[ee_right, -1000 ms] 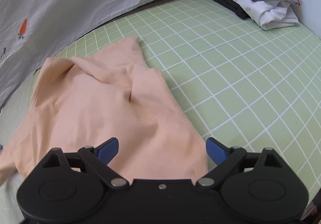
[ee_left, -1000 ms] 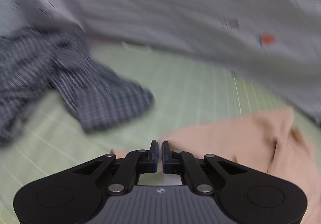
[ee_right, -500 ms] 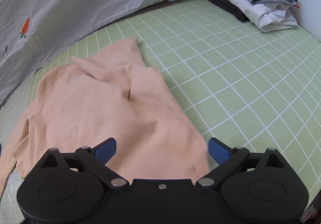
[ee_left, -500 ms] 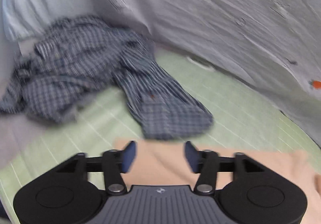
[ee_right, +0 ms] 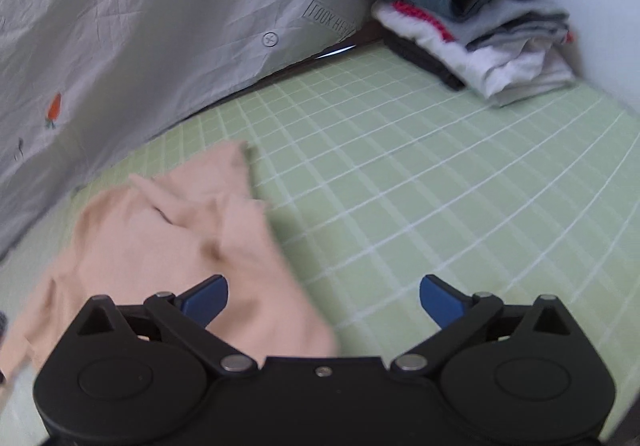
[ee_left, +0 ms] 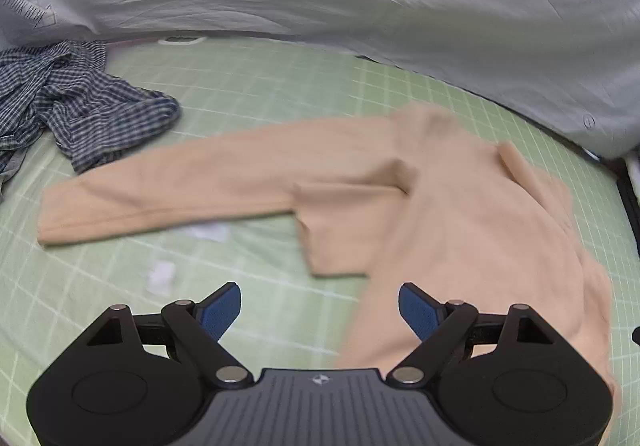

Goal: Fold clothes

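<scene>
**Sleeve runs out toward 9 o'clock, nearer to my left tool**

Sweater [ee_left: 460, 206], peach in colour, lies spread on the green checked bench [ee_left: 280, 94]. It is not folded into a packet. In the left wrist view its body sits at about 1 o'clock from my left tool [ee_left: 320, 306] and passes under the right finger of that tool. One long sleeve [ee_left: 168, 190] stretches from the body straight to 9 o'clock, so its long axis goes across my view and not away from me. A shorter part is doubled back below it, near 12 o'clock.

My left tool is released; its blue pads stand wide apart and nothing is between them. My right tool [ee_right: 324, 298] is released in the same way and is also empty. In the right wrist view the sweater is at 10 o'clock, with its hem edge under the left finger, and the bare bench fills the 12 to 3 o'clock side.

By my judgement the outstretched sleeve belongs to the left tool, because its cuff end lies far to 9 o'clock, well apart from the right tool. The right tool is better placed for the hem and the body side.

A crumpled checked shirt [ee_left: 80, 102] lies at 10 o'clock in the left view, just beside the sleeve. A stack of folded clothes [ee_right: 472, 18] stands at 1 o'clock in the right view.
</scene>
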The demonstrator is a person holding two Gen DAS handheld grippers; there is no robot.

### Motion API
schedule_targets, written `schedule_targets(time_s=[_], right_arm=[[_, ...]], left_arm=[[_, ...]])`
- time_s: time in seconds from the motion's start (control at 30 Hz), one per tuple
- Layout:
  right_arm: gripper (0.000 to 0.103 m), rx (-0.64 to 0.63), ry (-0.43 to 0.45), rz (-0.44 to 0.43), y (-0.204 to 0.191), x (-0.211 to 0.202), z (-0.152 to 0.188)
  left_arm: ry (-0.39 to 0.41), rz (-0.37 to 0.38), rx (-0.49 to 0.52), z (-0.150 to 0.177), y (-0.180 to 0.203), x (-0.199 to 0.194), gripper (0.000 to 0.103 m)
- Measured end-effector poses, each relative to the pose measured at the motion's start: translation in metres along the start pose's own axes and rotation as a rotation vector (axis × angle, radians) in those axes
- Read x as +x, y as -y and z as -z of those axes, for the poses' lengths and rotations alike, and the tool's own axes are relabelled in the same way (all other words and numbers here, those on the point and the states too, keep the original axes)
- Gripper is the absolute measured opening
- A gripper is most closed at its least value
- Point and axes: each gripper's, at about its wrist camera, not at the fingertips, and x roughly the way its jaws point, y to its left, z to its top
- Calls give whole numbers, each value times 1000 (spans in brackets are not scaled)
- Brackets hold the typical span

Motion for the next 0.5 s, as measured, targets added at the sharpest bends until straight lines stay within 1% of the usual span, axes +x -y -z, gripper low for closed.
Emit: schedule_targets(time_s=[0.13,0.27,0.37,0.5], right_arm=[[103,-70,-1,62,31,-9,-7],[103,-46,-2,85,69,-9,-34],[103,-29,-7,95,96,1,-53],[103,-27,-38,93,125,27,-75]], left_arm=[[-7,-1,10,7,41,2,86],[-14,-3,20,13,83,4,86],[-19,-2,32,17,115,7,86],[-23,22,105,7,165,34,85]])
